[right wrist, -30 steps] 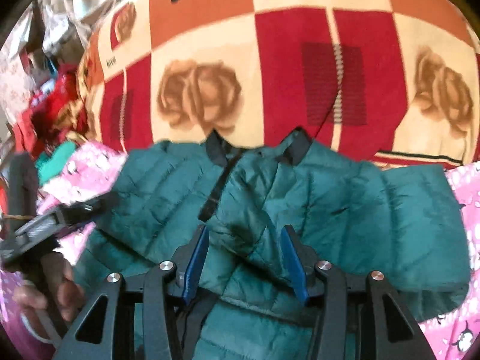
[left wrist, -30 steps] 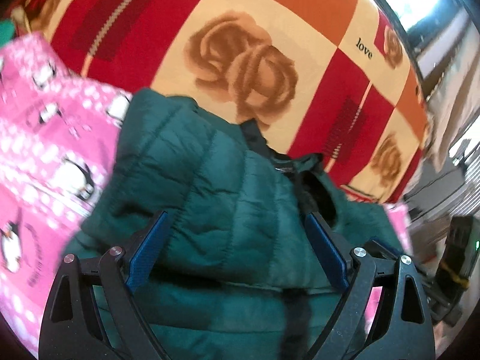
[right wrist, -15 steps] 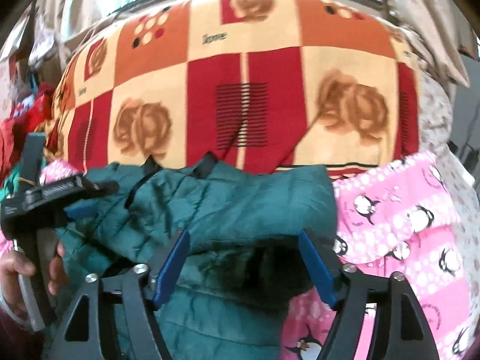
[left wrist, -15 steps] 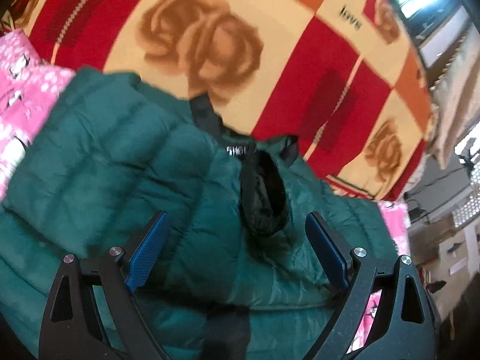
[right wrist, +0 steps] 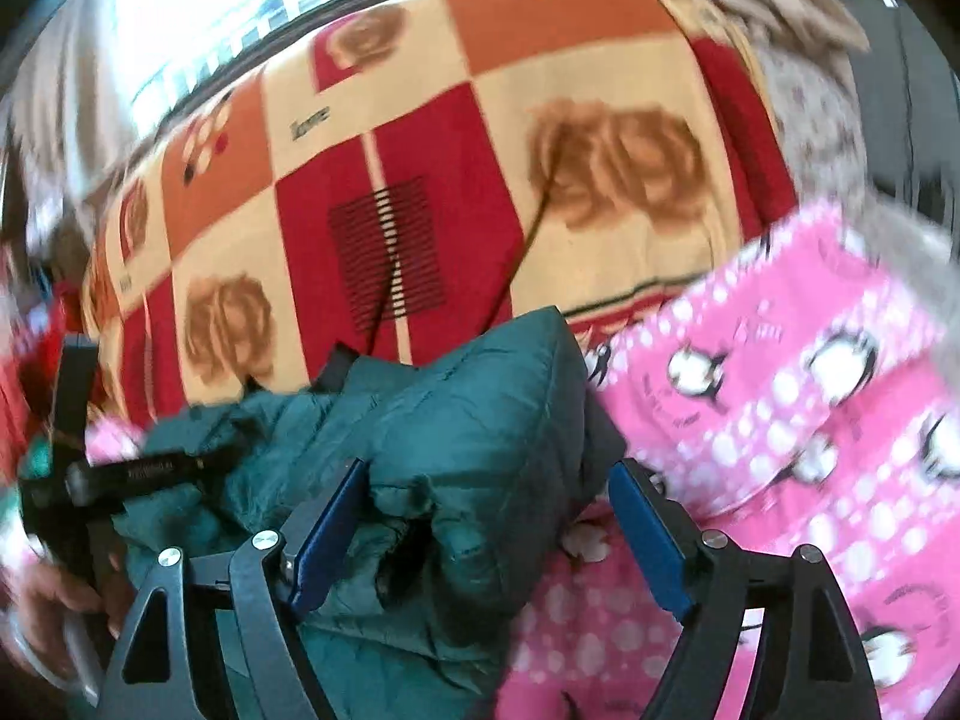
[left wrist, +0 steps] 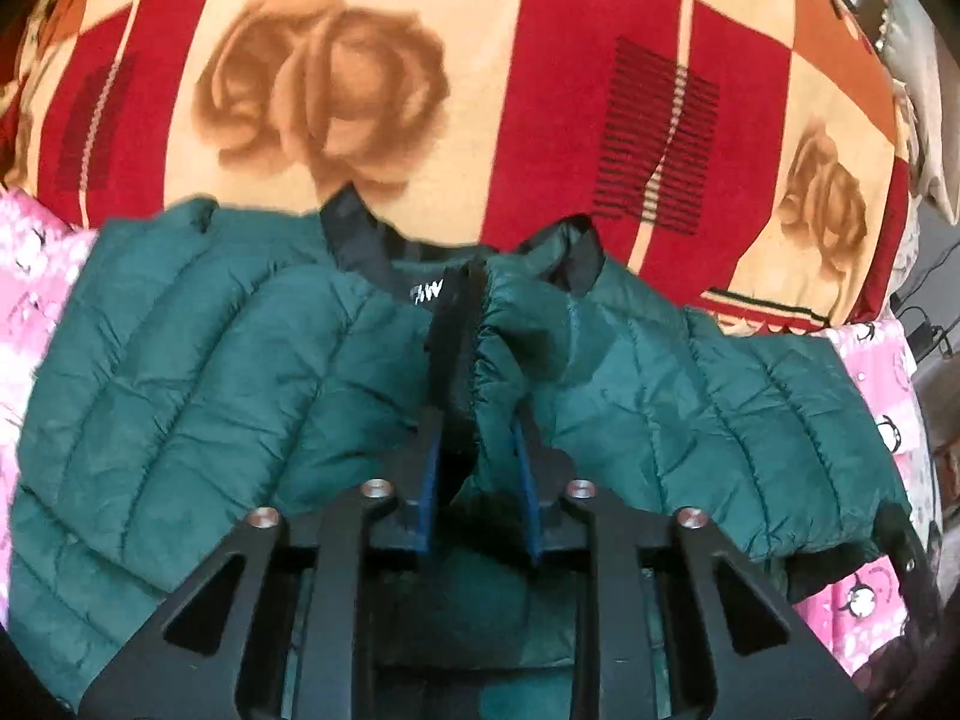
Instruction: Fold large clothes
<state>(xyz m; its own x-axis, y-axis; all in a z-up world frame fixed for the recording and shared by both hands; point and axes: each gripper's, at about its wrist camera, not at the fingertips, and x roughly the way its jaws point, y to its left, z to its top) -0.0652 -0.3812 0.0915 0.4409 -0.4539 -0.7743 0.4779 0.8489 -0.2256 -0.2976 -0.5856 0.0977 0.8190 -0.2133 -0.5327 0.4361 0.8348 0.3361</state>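
The green puffer jacket [left wrist: 252, 396] lies spread on the pink penguin sheet [right wrist: 798, 420], collar away from both tongs, toward the rose blanket [left wrist: 468, 90]. The left tongs [left wrist: 474, 468] are clamped on its zipper edge below the collar. The right tongs [right wrist: 486, 534] stand apart around its sleeve-side bulk. It looks light, puffy, slippery; best gripped at seams or hems.

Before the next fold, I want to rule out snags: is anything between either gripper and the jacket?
Nothing visible. The left gripper is already shut on the jacket at its front opening below the collar; the right gripper is open with the jacket's edge between its fingers.
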